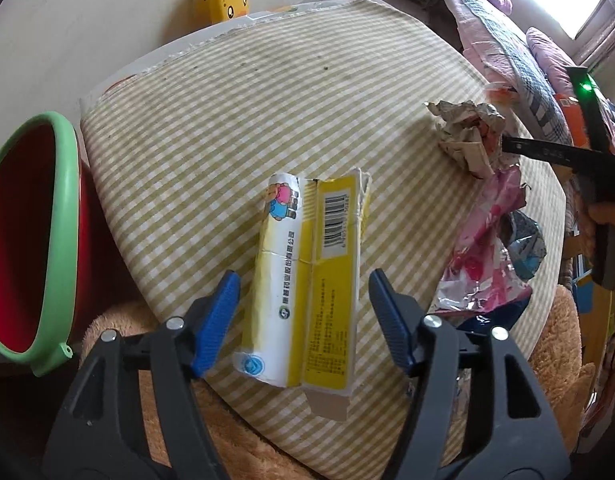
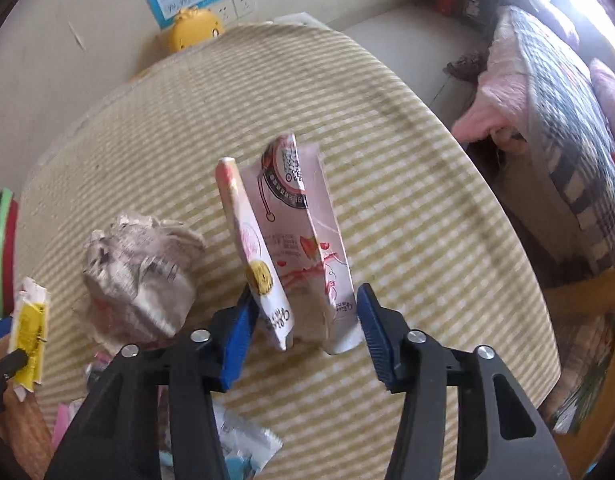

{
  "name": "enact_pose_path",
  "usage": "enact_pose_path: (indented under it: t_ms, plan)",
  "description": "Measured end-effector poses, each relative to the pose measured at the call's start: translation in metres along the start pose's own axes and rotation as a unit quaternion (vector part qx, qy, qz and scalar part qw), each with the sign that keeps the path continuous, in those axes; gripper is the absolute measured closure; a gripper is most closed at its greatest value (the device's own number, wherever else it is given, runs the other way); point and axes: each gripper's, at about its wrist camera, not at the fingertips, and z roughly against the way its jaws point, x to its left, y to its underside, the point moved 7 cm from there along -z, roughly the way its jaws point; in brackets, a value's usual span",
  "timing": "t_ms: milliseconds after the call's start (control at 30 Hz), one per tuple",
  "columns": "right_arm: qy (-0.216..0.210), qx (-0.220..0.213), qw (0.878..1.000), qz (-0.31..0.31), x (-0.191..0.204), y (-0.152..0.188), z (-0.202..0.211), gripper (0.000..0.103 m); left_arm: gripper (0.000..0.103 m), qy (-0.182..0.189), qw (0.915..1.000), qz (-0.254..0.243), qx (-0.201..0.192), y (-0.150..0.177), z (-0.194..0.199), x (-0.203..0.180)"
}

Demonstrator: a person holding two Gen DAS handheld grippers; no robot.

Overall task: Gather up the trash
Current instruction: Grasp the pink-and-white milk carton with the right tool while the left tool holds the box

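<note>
Looking down through the left wrist view, I have the left tongs (image 1: 303,316) open over the striped desk (image 1: 235,120). A flattened yellow carton (image 1: 307,280) lies on the cloth between the blue pads (image 1: 217,320); I see a clear gap on each side, so nothing is gripped. A red bucket with a green rim (image 1: 35,240) stands off the desk edge at 9 o'clock. A crumpled paper ball (image 1: 467,136) sits at 2 o'clock, with a pink foil wrapper (image 1: 487,248) near the desk edge at 3 o'clock.

Through the right wrist view, the right tongs (image 2: 305,328) straddle a pink carton (image 2: 295,240) that stands tilted toward 12 o'clock. The left-hand pad touches its folded flap; the other pad looks just clear of the carton wall. I cannot tell whether this counts as a firm grip. The paper ball (image 2: 139,272) rests at 9 o'clock beside it.
</note>
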Motion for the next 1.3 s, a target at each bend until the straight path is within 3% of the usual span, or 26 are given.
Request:
enact_pose_path:
  t_ms: [167,233,333,567,800,867,933,1000,1100,1300]
  plan:
    - [-0.02,0.013,0.999,-0.032,-0.004,0.024,0.021,0.054,0.039,0.002,0.9999,0.0,0.014,0.002,-0.011,0.0]
    - [-0.028,0.007,0.999,-0.031,-0.003,0.029,0.027,0.044,0.039,0.0,0.9998,-0.004,0.019,0.003,-0.015,-0.002]
    - [-0.042,-0.019,0.998,-0.04,-0.001,0.025,0.035,0.036,0.039,-0.003,0.9997,-0.012,0.02,0.004,-0.018,-0.005]
    - [-0.035,-0.045,0.997,-0.047,0.003,0.011,0.035,0.036,0.039,-0.005,0.9997,-0.01,0.021,0.003,-0.019,-0.005]
    - [0.002,-0.047,0.999,-0.019,0.013,-0.005,0.015,0.036,0.04,-0.013,0.9995,-0.016,0.022,0.004,-0.023,-0.009]
    - [0.007,-0.045,0.999,-0.02,0.013,-0.008,0.009,0.036,0.051,-0.018,0.9995,-0.017,0.022,0.004,-0.024,-0.01]
    - [0.005,-0.036,0.999,-0.022,0.014,-0.009,0.002,0.039,0.054,-0.018,0.9995,-0.016,0.02,0.004,-0.024,-0.008]
    - [0.01,-0.034,0.999,-0.023,0.014,-0.009,-0.003,0.052,0.058,-0.015,0.9996,-0.014,0.02,0.005,-0.023,-0.007]
    - [0.002,-0.045,0.998,-0.042,0.012,-0.008,0.006,0.059,0.063,-0.013,0.9998,-0.007,0.016,0.004,-0.019,-0.005]
    - [-0.046,-0.103,0.989,-0.09,0.017,0.004,0.058,0.06,0.063,-0.021,0.999,-0.011,-0.038,-0.014,0.015,-0.008]
